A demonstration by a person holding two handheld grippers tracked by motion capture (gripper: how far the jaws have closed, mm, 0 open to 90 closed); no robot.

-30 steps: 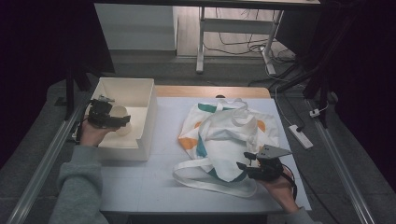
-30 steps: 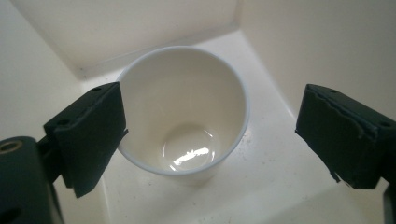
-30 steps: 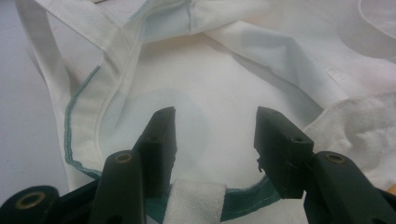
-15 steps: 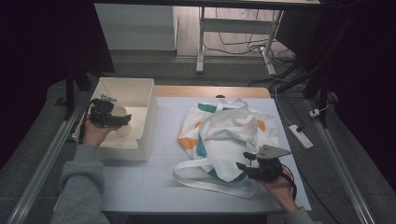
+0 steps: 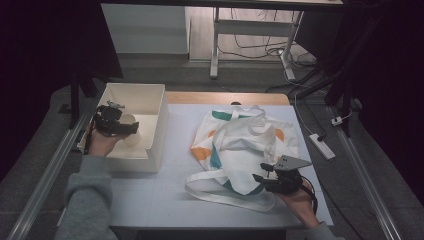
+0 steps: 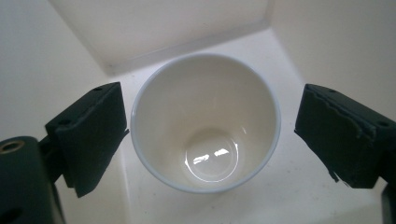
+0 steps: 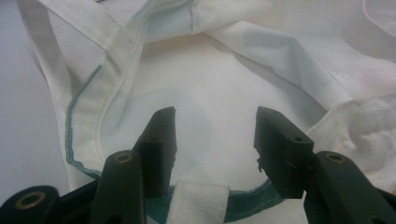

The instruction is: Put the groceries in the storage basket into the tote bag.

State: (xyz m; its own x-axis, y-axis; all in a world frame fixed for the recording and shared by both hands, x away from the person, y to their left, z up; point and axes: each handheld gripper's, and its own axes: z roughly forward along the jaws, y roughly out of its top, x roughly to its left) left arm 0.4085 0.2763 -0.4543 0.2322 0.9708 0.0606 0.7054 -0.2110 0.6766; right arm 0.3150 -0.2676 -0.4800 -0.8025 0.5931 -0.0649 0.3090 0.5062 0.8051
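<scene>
A white cup (image 6: 205, 121) lies in the white box (image 5: 156, 131) with its mouth facing my left gripper (image 6: 212, 107). That gripper stands open, its jaws to either side of the rim; the left jaw is close to the rim and the right one well apart. From above, the left gripper (image 5: 132, 129) reaches into the box beside the cup (image 5: 129, 119). A white tote bag (image 5: 245, 145) with teal and orange spots lies crumpled mid-table. My right gripper (image 5: 259, 179) is open at its near edge, over the bag's cloth (image 7: 233, 70), with a strap (image 7: 196, 200) between the jaws' bases.
The box's walls (image 6: 327, 42) close in around the cup. The white table top (image 5: 165, 200) has bare room in front of the box and bag. A white power strip (image 5: 321, 146) lies beyond the table's right edge. Metal rails run along both sides.
The left gripper has edged slightly to the right inside the box. The right gripper and the bag have stayed put.
</scene>
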